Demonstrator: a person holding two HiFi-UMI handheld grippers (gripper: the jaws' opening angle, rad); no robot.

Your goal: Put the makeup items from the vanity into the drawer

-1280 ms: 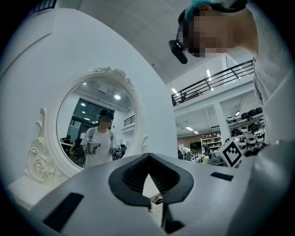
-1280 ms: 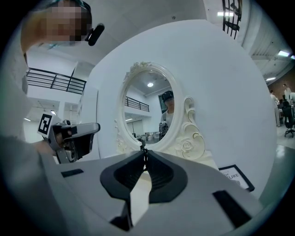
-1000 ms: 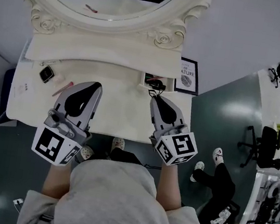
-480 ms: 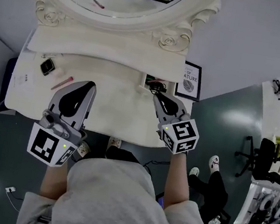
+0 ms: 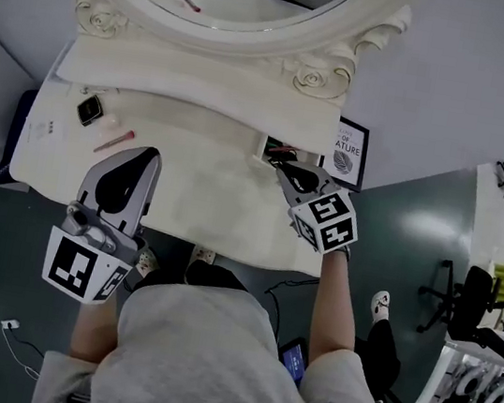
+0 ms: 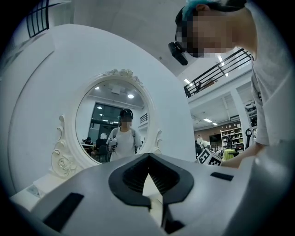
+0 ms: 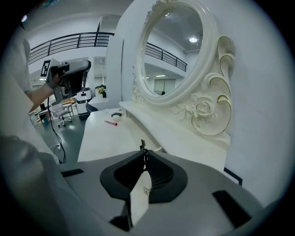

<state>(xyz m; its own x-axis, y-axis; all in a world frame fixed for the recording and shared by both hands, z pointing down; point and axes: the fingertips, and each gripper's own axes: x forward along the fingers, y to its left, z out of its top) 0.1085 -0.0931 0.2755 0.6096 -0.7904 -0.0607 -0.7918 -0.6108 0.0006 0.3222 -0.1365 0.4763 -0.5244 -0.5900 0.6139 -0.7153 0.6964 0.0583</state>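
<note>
A white vanity (image 5: 205, 198) stands under an oval mirror (image 5: 227, 2). At its back right a small drawer (image 5: 271, 142) is open, with something red inside. My right gripper (image 5: 284, 165) is at the drawer's mouth, shut on a thin black item (image 7: 143, 146) that sticks out past its tips. A black compact (image 5: 88, 109) and a pink-red pencil (image 5: 115, 140) lie at the left of the tabletop; both also show as compact (image 7: 116, 114) and pencil (image 7: 110, 122). My left gripper (image 5: 150, 153) hovers right of the pencil, shut on nothing (image 6: 148, 159).
A framed print (image 5: 346, 154) leans against the wall right of the drawer. A raised shelf (image 5: 185, 86) runs along the vanity's back below the mirror. Papers (image 5: 39, 138) lie at the table's left end. Dark floor surrounds the vanity.
My right gripper has reached forward, closer to the open drawer, with the black item. The left gripper has drawn back a little toward the front edge. The head view has shifted.
</note>
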